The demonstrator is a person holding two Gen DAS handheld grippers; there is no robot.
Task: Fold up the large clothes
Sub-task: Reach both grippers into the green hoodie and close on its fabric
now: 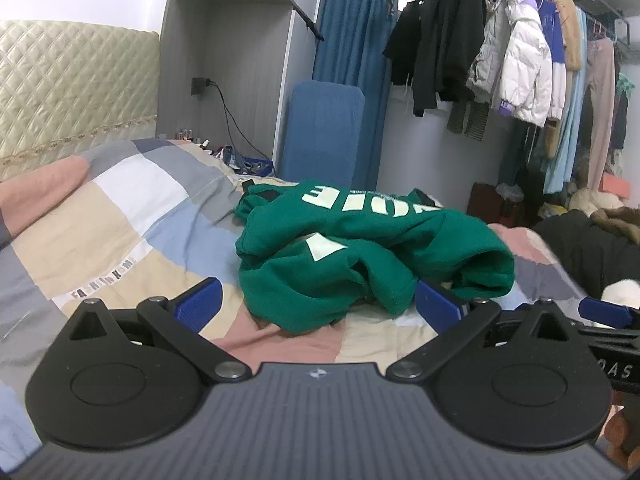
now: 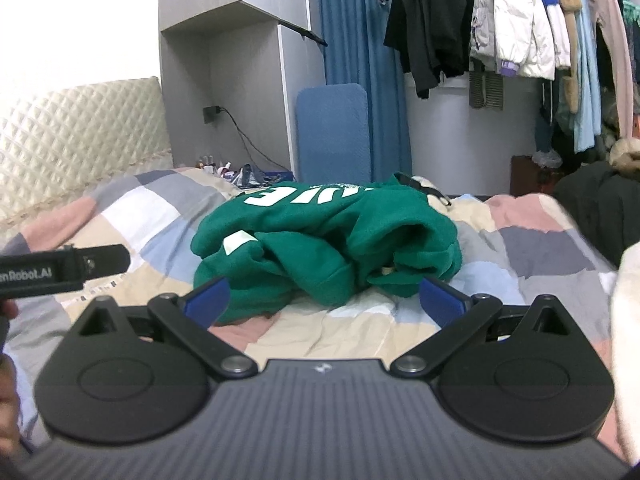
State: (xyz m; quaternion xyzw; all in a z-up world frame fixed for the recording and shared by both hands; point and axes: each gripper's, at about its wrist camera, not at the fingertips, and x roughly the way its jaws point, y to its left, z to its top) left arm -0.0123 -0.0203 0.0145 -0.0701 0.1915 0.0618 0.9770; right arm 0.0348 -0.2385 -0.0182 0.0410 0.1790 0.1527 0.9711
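Green sweatshirt [image 1: 360,256] crumpled mid-bed on patchwork quilt [image 1: 120,216], white lettering partly buried in folds, long axis indeterminate; left gripper [image 1: 320,304] and right gripper [image 2: 324,300], jaws spread wide and empty, sit just short of its near edge

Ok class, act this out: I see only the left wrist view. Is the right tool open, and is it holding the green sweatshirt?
Observer: The right tool is open and holds nothing. The sweatshirt lies crumpled on the bed just ahead of it.
Operator: Does that view show my left tool?
Observer: Yes, its black body pokes in at the left edge, left of the sweatshirt.
Operator: Anything on the right?
Observer: Something white and blurred fills that edge. I cannot tell what it is.
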